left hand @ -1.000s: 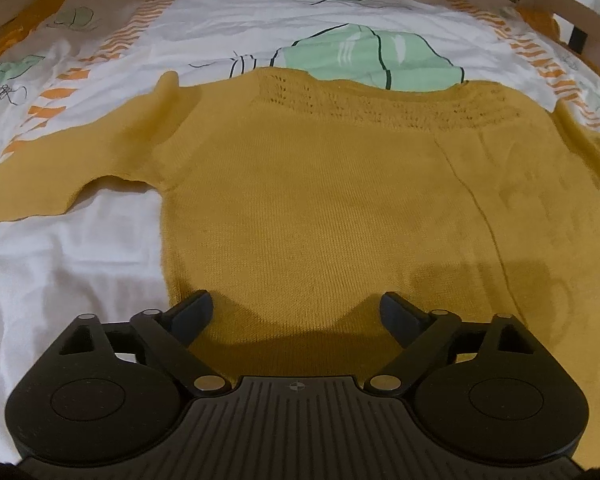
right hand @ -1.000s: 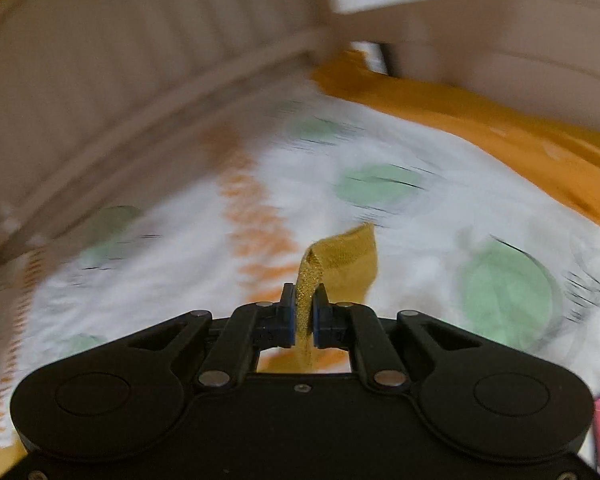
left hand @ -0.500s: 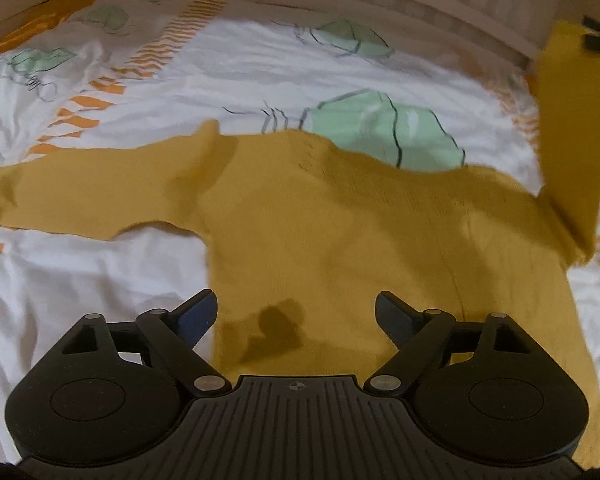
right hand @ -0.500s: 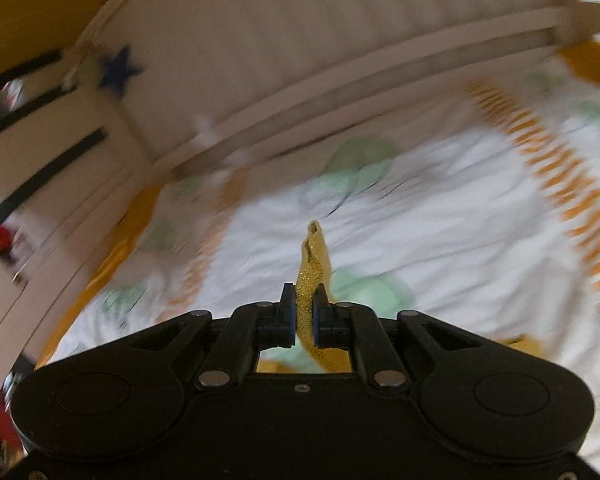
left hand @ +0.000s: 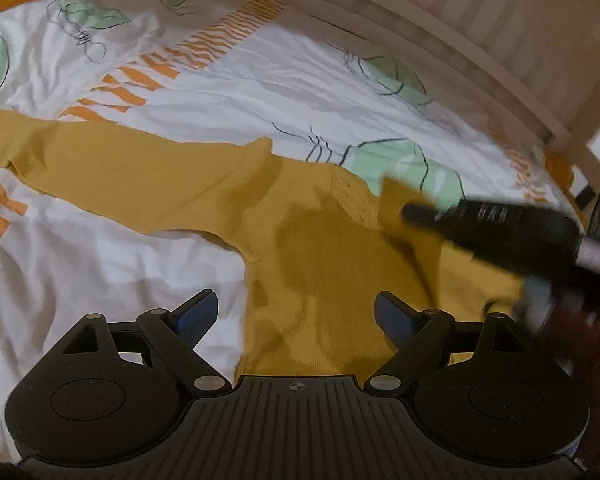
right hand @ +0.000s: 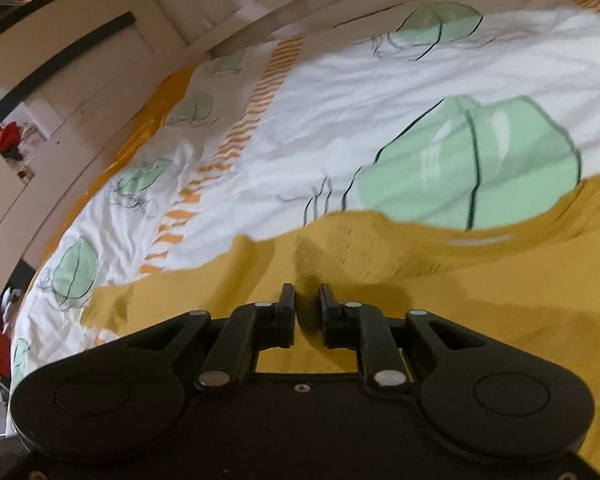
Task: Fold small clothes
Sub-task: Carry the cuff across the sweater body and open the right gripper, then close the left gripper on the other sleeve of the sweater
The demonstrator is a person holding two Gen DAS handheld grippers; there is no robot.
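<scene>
A mustard-yellow knit sweater lies flat on the bed; its left sleeve stretches out to the left. My left gripper is open and empty, low over the sweater's lower left edge. My right gripper hovers over the sweater near the neckline; its jaws stand slightly apart with nothing between them. The right gripper's blurred black body crosses the right of the left wrist view, with the folded-over right sleeve under it.
The bed has a white sheet printed with green leaves and orange stripes. A pale wooden slatted rail runs along the far side. A white door and cabinet stand beyond the bed in the right wrist view.
My right gripper carried the right sleeve up and across onto the sweater's body, and its jaws have now parted, letting the sleeve go. My left gripper drifted left, staying open.
</scene>
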